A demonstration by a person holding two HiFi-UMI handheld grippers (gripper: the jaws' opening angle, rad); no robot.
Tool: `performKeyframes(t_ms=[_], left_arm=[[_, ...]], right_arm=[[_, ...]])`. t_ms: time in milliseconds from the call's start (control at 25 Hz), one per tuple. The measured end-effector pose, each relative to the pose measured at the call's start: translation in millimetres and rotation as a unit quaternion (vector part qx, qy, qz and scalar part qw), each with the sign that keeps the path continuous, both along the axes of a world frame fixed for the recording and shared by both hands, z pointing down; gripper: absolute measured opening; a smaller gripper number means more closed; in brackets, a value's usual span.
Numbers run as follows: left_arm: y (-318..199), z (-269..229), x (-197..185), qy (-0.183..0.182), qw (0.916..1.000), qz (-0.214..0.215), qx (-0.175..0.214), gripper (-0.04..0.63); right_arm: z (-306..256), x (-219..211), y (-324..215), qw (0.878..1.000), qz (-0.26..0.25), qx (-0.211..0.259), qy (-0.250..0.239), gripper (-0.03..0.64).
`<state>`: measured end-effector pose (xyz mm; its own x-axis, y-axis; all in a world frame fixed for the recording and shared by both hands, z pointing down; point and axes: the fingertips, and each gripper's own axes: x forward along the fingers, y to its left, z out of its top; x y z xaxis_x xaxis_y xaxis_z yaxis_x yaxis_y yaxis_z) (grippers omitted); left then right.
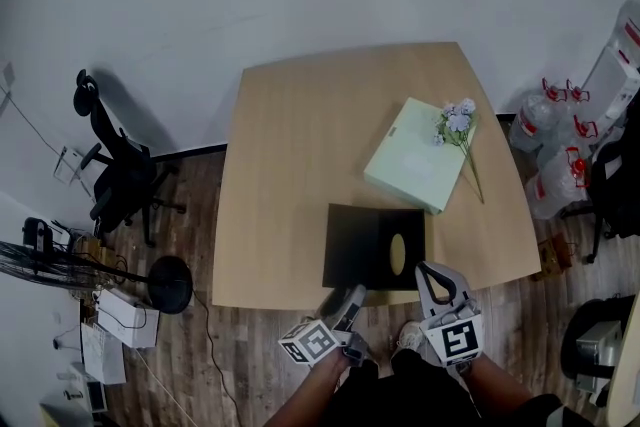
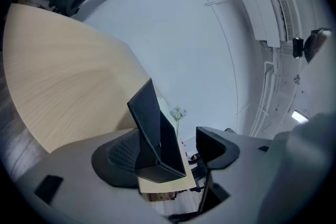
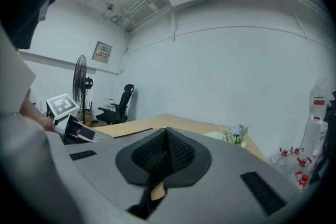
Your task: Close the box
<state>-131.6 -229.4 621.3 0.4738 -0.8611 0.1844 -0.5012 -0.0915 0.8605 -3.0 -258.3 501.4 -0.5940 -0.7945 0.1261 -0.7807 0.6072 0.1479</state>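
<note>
The light, stiff-looking black rectangular box (image 1: pixel 375 247) is best taken by its thin wall, loosely straddled by the wide left tool (image 2: pixel 169 150); the right tool (image 3: pixel 167 136) is closed, empty.

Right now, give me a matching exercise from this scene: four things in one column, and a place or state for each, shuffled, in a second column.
Things:
1. black box
2. pale green lid
3. flower sprig
4. right tongs

Places or states:
A. shut
B. blossoms at the lid's far corner, stem along its right edge
C. open, at the near edge of the table
D. flat on the table, beyond the box and to its right

Pairs: 1-C, 2-D, 3-B, 4-A
</note>
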Motion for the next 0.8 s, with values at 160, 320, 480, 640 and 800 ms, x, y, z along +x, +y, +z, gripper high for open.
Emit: performKeyframes(t_ms=[160,320,480,640,800], left_arm=[[0.4,-15.7,3.2,0.006,0.9996,0.012,0.027,0.345],[1.0,-29.6,17.4,-0.006,0.9982,0.032,0.049,0.342],[0.2,-36.9,26.4,0.005,0.9976,0.039,0.057,0.341],[0.6,-38.5,32.6,0.010,0.9970,0.049,0.059,0.348],[1.7,-40.0,42.7,0.012,0.9957,0.065,0.065,0.350]], right_arm=[[-1.3,6.9,-4.0,1.000,0.015,0.003,0.002,0.014],[-2.8,17.5,-5.9,0.999,0.031,0.008,0.001,0.014],[-4.6,21.5,-3.5,0.999,0.033,0.014,0.000,0.014],[-7.2,26.2,-1.0,0.999,0.032,0.020,0.001,0.014],[-7.9,36.9,-0.7,0.999,0.046,0.018,-0.005,0.014]])
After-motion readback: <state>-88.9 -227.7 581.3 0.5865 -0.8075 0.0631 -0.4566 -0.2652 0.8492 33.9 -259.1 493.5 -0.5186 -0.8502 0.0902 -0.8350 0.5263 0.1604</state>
